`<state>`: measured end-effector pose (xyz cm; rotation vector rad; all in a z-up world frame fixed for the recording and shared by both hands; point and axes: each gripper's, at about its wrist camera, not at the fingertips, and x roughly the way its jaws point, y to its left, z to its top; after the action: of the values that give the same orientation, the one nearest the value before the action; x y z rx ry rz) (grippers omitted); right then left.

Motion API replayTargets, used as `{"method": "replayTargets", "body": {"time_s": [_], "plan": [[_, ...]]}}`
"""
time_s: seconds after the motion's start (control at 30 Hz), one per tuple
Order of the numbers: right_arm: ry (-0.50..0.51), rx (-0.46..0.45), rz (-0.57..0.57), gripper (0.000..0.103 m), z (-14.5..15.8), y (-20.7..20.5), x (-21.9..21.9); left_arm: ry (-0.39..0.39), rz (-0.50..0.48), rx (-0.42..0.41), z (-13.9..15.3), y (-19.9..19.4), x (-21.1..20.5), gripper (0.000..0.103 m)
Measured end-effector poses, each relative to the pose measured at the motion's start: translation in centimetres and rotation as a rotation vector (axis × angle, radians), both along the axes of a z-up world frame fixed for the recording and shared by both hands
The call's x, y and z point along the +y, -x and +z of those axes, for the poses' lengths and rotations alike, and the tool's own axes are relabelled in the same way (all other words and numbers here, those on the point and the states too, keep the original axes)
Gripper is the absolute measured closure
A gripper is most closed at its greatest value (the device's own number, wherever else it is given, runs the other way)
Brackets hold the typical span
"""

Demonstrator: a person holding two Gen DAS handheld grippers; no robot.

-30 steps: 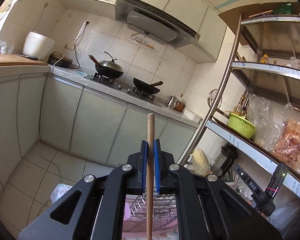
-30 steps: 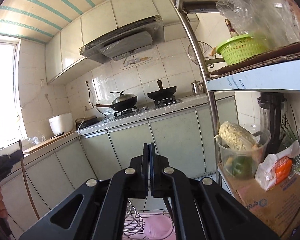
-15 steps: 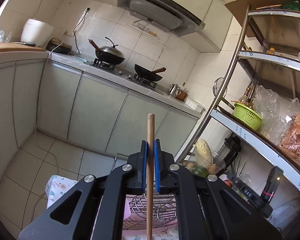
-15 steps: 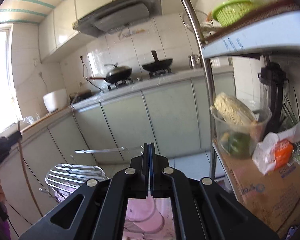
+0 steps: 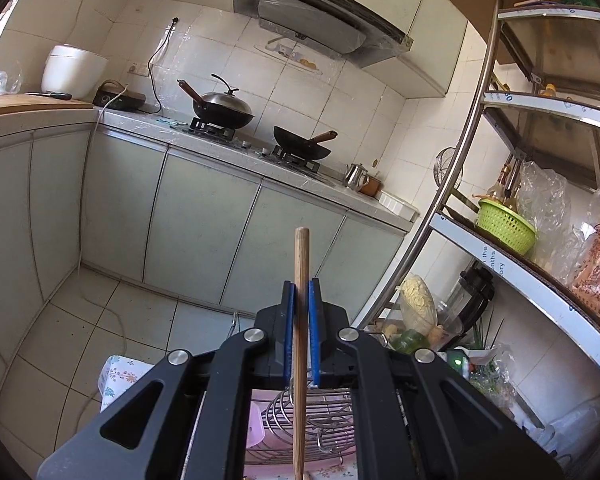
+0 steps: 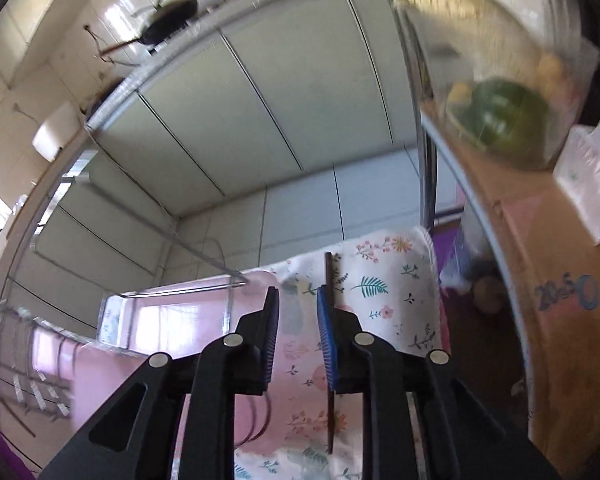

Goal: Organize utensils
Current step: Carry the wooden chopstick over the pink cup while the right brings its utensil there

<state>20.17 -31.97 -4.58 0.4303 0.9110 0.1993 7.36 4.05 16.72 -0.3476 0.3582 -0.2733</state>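
My left gripper (image 5: 299, 292) is shut on a wooden stick-like utensil handle (image 5: 301, 264) that stands upright between its blue pads. Below it a wire dish rack (image 5: 320, 420) sits on a pink tray. My right gripper (image 6: 298, 300) is open and empty, tilted down over a floral tablecloth (image 6: 380, 292). A thin dark chopstick (image 6: 329, 276) lies on the cloth, just beside the right pad. The pink tray (image 6: 180, 312) and the wire rack (image 6: 24, 360) lie to the left in the right wrist view, which is blurred.
Kitchen cabinets (image 5: 204, 216) with a stove and two woks (image 5: 220, 108) stand ahead. A metal shelf rack (image 5: 500, 240) with a green basket (image 5: 504, 230), bags and a blender is at the right. A cardboard box (image 6: 560, 320) sits right of the table.
My right gripper has opened and tilted down sharply toward the tablecloth and the dark chopstick. My left gripper has tilted down slightly, still holding the wooden handle.
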Motion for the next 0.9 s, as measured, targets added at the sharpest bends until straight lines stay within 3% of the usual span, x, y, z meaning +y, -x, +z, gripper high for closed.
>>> {"method": "replayTargets", "body": {"time_s": [0.1,0.27,0.43,0.53,0.57,0.67,0.9], "plan": [[0.007,0.064,0.019,0.080,-1.9,-2.5,0.4,-0.013,0.011,0.011,0.0,-0.4,-0.2,0.097],[0.142,0.144,0.072,0.080,-4.5,-5.6,2.4,-0.016,0.026,0.022,-0.1,-0.6,-0.3,0.097],[0.196,0.135,0.065,0.080,-5.8,-6.7,2.9,-0.034,0.032,0.032,-0.3,-0.7,-0.5,0.097],[0.203,0.118,0.053,0.092,-6.4,-6.8,2.8,-0.031,0.037,0.038,-0.4,-0.8,-0.5,0.097],[0.197,0.108,0.044,0.097,-6.5,-6.8,2.5,-0.030,0.041,0.040,-0.5,-0.8,-0.5,0.097],[0.127,0.046,0.018,0.097,-5.6,-5.7,1.2,-0.030,0.052,0.041,-0.5,-0.5,-0.3,0.097],[-0.051,-0.243,-0.088,0.097,0.8,1.6,-3.5,-0.007,0.084,0.012,0.3,1.1,0.5,0.097]]}}
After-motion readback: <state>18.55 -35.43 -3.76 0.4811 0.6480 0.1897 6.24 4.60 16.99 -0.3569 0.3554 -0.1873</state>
